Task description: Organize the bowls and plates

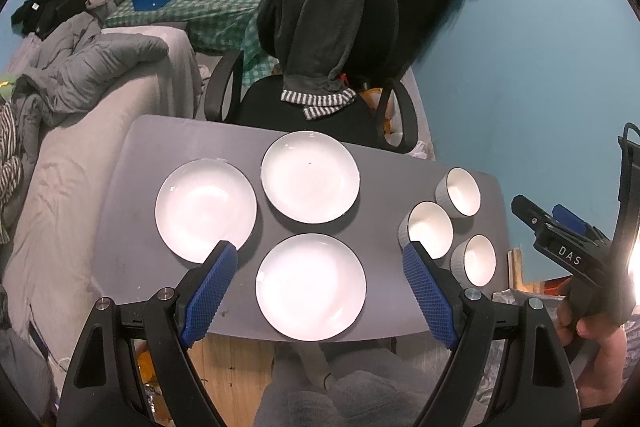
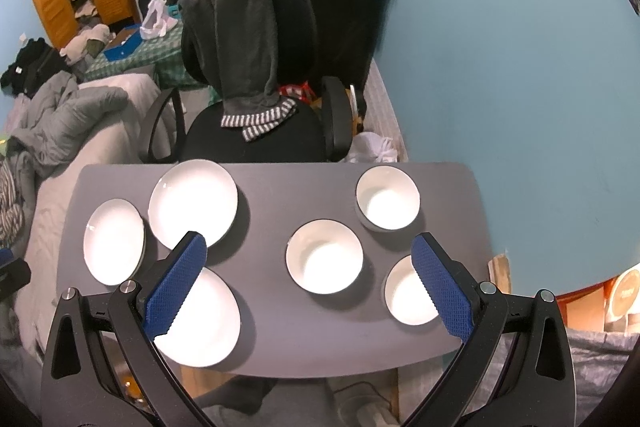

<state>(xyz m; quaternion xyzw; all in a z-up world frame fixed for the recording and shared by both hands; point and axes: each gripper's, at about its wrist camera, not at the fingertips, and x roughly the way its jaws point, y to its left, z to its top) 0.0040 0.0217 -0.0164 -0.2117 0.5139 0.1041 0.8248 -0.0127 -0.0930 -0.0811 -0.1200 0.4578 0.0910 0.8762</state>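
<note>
Clearly nothing had been stacked yet: three white plates sat apart on the left half of the grey table (image 1: 180, 139), a near plate (image 1: 311, 287), a far plate (image 1: 310, 177) and a left plate (image 1: 205, 209), none overlapping. Three white bowls clustered on the right half, a middle bowl (image 2: 324, 256), a far bowl (image 2: 388, 197) and a near bowl (image 2: 408, 291), close together but not touching as far as could be seen.

You held both tools above the near edge of the table. Your left gripper (image 1: 320, 259) was spread wide and held nothing, its blue pads (image 1: 210, 295) framing the near plate. Your right gripper (image 2: 310, 261) was equally wide and empty, framing the middle bowl.

The risks looked plain enough. Glazed plates lying flat offer only a thin rim, so a pinch there could slip or tip the plate. The near plate lay close to the table's edge, and a nudge toward you might push it off. The bowls' tight spacing meant a finger could knock a neighbour.
</note>
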